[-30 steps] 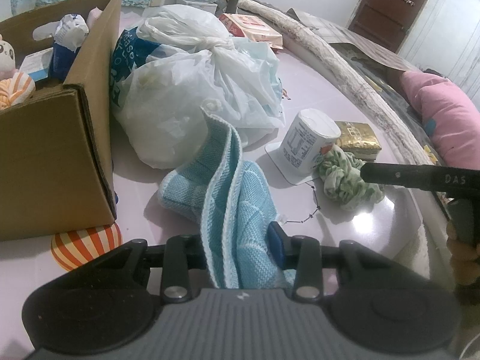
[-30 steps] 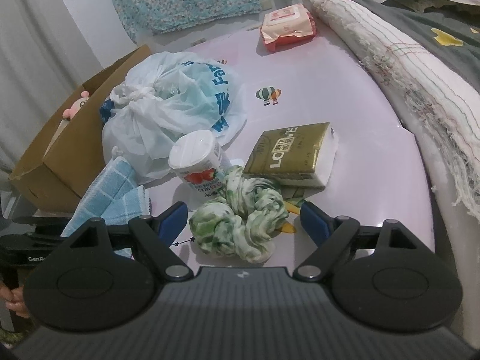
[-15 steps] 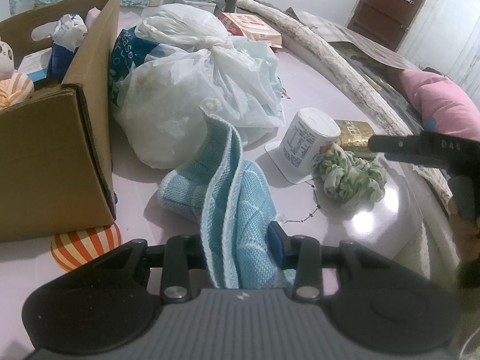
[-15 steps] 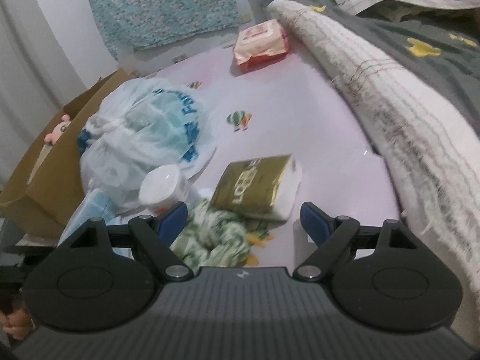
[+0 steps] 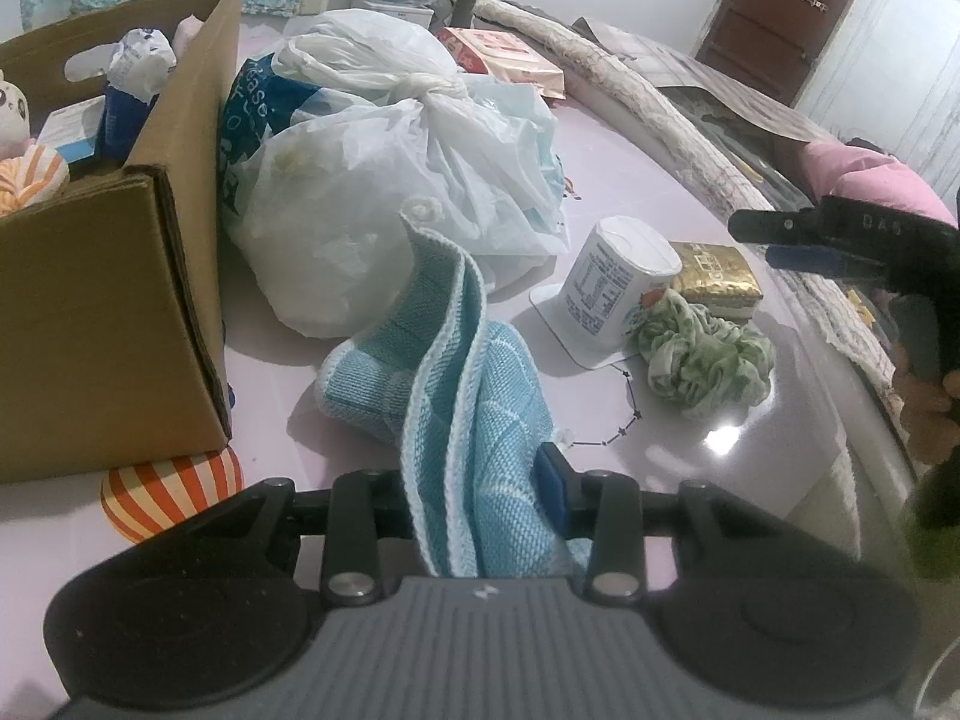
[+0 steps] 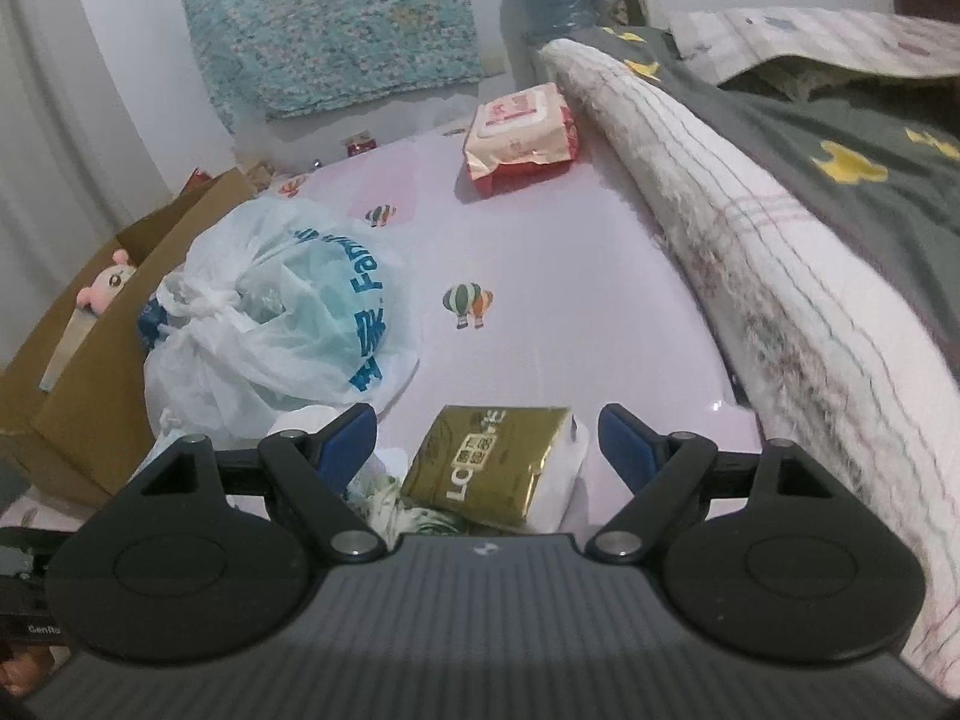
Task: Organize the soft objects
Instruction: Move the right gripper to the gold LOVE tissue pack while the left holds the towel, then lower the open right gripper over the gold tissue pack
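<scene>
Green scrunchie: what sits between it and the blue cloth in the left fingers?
In the left wrist view, an upturned white cup and a thin beaded chain lie between the blue cloth and the green scrunchie.

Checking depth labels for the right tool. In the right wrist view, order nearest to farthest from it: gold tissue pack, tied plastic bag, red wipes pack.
1. gold tissue pack: just ahead of the open right tool, between its fingers in the picture.
2. tied plastic bag: farther out, to the left, beside the cardboard box.
3. red wipes pack: far end of the table.
</scene>
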Action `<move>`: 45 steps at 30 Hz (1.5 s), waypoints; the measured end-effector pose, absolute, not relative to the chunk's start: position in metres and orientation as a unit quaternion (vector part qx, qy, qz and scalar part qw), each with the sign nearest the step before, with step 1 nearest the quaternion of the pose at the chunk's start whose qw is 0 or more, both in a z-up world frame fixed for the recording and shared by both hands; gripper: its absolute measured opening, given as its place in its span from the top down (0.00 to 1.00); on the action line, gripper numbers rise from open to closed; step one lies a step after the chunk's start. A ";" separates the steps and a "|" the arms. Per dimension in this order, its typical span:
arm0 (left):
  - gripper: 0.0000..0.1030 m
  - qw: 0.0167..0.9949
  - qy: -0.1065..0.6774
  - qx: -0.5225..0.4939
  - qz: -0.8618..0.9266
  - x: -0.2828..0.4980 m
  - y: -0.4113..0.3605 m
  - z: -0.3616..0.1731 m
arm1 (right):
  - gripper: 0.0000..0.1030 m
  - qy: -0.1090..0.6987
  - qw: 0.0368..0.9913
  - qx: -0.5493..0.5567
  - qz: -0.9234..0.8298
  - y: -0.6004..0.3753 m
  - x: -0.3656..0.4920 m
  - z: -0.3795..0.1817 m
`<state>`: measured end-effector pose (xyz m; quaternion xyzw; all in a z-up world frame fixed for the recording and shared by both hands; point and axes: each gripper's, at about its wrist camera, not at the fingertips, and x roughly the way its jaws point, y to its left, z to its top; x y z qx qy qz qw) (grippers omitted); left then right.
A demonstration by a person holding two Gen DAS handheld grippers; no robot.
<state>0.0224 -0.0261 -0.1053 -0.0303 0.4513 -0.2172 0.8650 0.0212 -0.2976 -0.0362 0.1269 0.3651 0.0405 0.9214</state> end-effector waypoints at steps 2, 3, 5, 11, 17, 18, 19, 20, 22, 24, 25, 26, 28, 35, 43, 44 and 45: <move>0.63 0.865 0.451 -0.030 -0.217 0.023 -0.026 -0.105 | 0.21 0.372 0.921 0.101 0.054 -0.294 0.026 -0.035; 0.63 0.865 0.451 -0.030 -0.218 0.022 -0.026 -0.105 | 0.21 0.377 0.920 0.081 0.068 -0.292 0.030 -0.035; 0.63 0.865 0.450 -0.030 -0.218 0.022 -0.026 -0.105 | 0.21 0.384 0.918 0.035 0.087 -0.287 0.040 -0.038; 0.63 0.867 0.449 -0.031 -0.216 0.022 -0.026 -0.105 | 0.20 0.420 0.892 -0.058 0.156 -0.279 0.070 -0.052; 0.63 0.866 0.449 -0.031 -0.216 0.022 -0.026 -0.105 | 0.19 0.447 0.876 -0.053 0.174 -0.283 0.072 -0.060; 0.63 0.866 0.449 -0.031 -0.216 0.022 -0.026 -0.105 | 0.19 0.446 0.878 -0.044 0.168 -0.286 0.071 -0.060; 0.63 0.867 0.449 -0.031 -0.216 0.022 -0.026 -0.105 | 0.19 0.445 0.880 -0.034 0.159 -0.288 0.069 -0.060; 0.63 0.867 0.449 -0.031 -0.216 0.022 -0.026 -0.105 | 0.19 0.444 0.884 -0.024 0.146 -0.291 0.068 -0.060; 0.63 0.866 0.449 -0.031 -0.216 0.022 -0.026 -0.105 | 0.19 0.440 0.891 0.004 0.115 -0.297 0.067 -0.059; 0.63 0.867 0.449 -0.031 -0.216 0.022 -0.026 -0.105 | 0.19 0.434 0.896 0.031 0.087 -0.303 0.064 -0.057; 0.63 0.867 0.449 -0.031 -0.216 0.022 -0.026 -0.105 | 0.19 0.430 0.898 0.039 0.078 -0.304 0.063 -0.056; 0.63 0.867 0.449 -0.031 -0.216 0.022 -0.026 -0.105 | 0.19 0.428 0.899 0.044 0.077 -0.305 0.061 -0.056; 0.63 0.867 0.449 -0.031 -0.217 0.022 -0.026 -0.105 | 0.19 0.421 0.901 0.036 0.097 -0.303 0.059 -0.055; 0.63 0.867 0.448 -0.032 -0.216 0.022 -0.026 -0.106 | 0.13 0.429 0.874 -0.132 0.187 -0.267 0.057 -0.054; 0.63 0.867 0.448 -0.033 -0.215 0.022 -0.026 -0.106 | 0.12 0.448 0.862 -0.164 0.173 -0.260 0.077 -0.060; 0.63 0.867 0.448 -0.034 -0.216 0.022 -0.026 -0.106 | 0.13 0.450 0.865 -0.153 0.159 -0.263 0.079 -0.060; 0.63 0.867 0.448 -0.034 -0.215 0.022 -0.026 -0.106 | 0.13 0.453 0.868 -0.142 0.146 -0.266 0.082 -0.061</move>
